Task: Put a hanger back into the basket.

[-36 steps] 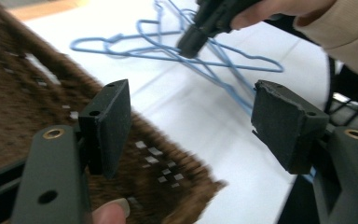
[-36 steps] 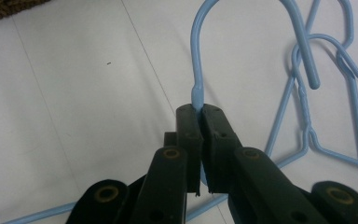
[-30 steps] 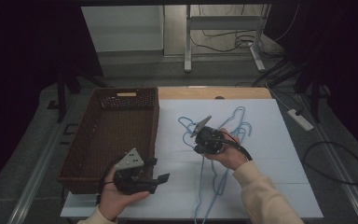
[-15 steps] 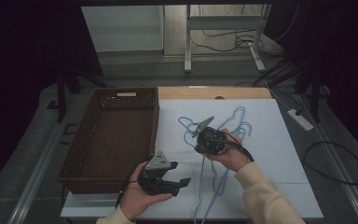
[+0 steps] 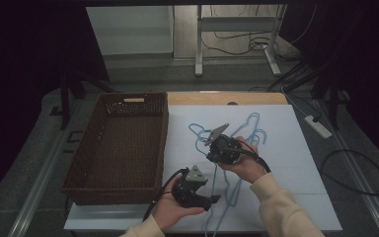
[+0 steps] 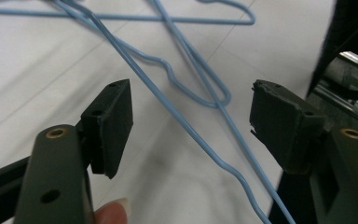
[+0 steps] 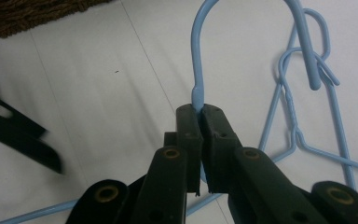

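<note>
Several light-blue wire hangers (image 5: 250, 124) lie tangled on the white tabletop (image 5: 296, 163), right of a brown wicker basket (image 5: 121, 148). My right gripper (image 5: 219, 147) sits over the pile's left part. In the right gripper view it (image 7: 201, 112) is shut on the base of one hanger's hook (image 7: 196, 70), which curves up and away from the jaws. My left gripper (image 5: 211, 199) is low near the table's front edge, by the hangers' lower ends. Its jaws stand open (image 6: 191, 121), and a blue hanger wire (image 6: 168, 105) on the table runs across the gap between them.
The basket's inside looks bare, and its corner shows in the right gripper view (image 7: 28, 14). A white power strip (image 5: 318, 127) and black cables (image 5: 355, 168) lie on the floor to the right. A table frame (image 5: 237, 29) stands behind.
My left gripper has moved right, from the basket's front corner to the hangers' lower ends. The right gripper has stayed where it was, shut on the hanger.
</note>
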Action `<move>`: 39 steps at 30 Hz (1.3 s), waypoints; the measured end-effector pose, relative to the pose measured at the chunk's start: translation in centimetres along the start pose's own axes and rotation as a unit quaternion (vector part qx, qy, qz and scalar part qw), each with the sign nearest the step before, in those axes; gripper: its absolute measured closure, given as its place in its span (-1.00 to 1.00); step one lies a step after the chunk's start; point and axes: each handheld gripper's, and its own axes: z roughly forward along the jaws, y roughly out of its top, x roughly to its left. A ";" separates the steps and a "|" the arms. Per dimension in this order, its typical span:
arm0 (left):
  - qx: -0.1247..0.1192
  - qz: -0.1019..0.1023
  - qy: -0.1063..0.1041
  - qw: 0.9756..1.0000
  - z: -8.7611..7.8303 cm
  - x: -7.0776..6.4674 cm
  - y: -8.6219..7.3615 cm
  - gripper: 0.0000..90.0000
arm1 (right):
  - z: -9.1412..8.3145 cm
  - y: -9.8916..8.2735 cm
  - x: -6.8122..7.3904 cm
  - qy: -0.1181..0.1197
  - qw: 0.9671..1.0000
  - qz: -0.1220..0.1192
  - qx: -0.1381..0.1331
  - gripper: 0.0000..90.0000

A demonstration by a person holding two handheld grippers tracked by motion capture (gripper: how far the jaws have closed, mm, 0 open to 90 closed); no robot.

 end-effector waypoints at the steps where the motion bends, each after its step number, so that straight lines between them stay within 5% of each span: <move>1: 0.002 -0.004 0.004 1.000 0.5 0.1 0.0 -0.28 | 0.0 0.0 0.0 0.000 1.000 0.000 0.000 0.93; 8: 0.006 -0.034 0.004 0.999 1.9 1.1 0.1 0.01 | -0.4 -0.1 0.0 -0.002 1.000 0.003 -0.008 0.93; 14: 0.002 -0.062 -0.025 0.998 2.3 1.8 0.0 0.58 | -0.8 -0.3 0.2 -0.002 1.000 0.006 -0.020 0.93; 27: -0.050 -0.105 -0.040 0.992 1.5 1.7 -0.1 0.79 | -3.8 -1.4 0.5 -0.023 0.997 0.018 -0.069 0.91; 34: -0.075 -0.118 -0.046 0.989 0.9 1.6 0.1 0.93 | -6.3 -2.8 0.9 -0.040 0.992 0.032 -0.117 0.74; 39: -0.083 -0.117 -0.039 0.989 0.6 1.5 0.3 0.94 | -7.9 -4.3 1.4 -0.053 0.984 0.050 -0.163 0.34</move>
